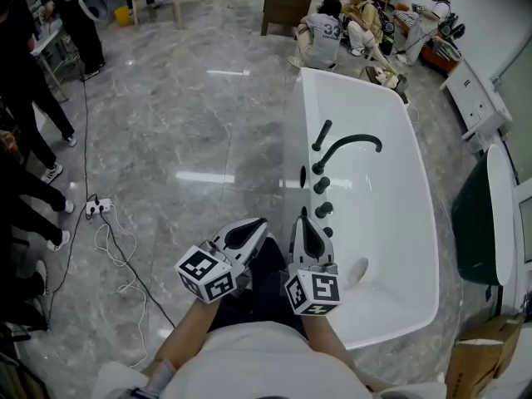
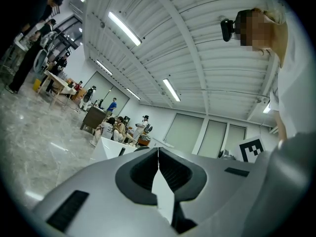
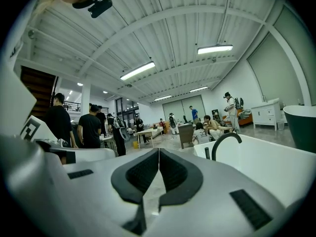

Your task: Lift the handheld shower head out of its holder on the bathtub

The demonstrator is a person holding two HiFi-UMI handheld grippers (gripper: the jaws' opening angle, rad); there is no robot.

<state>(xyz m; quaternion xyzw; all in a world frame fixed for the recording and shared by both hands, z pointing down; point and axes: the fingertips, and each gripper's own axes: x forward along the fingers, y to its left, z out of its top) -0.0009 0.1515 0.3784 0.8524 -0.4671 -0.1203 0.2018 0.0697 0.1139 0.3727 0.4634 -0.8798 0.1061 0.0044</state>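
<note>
The handheld shower head (image 1: 322,135) is a slim black wand standing in its holder on the left rim of the white bathtub (image 1: 416,181). It also shows as a short black rod (image 3: 207,153) in the right gripper view. Beside it arches a black faucet spout (image 1: 349,145), with black knobs (image 1: 322,185) along the rim nearer to me. My left gripper (image 1: 263,221) is shut with nothing in it and hangs over the floor, left of the tub. My right gripper (image 1: 302,216) is shut and empty at the tub's near left rim, short of the knobs and well short of the shower head.
A power strip with a looping cable (image 1: 98,207) lies on the marble floor at the left. People stand along the left edge and sit beyond the tub's far end (image 1: 326,32). A dark green tub (image 1: 474,223), a white cabinet (image 1: 475,98) and a cardboard box (image 1: 474,364) stand on the right.
</note>
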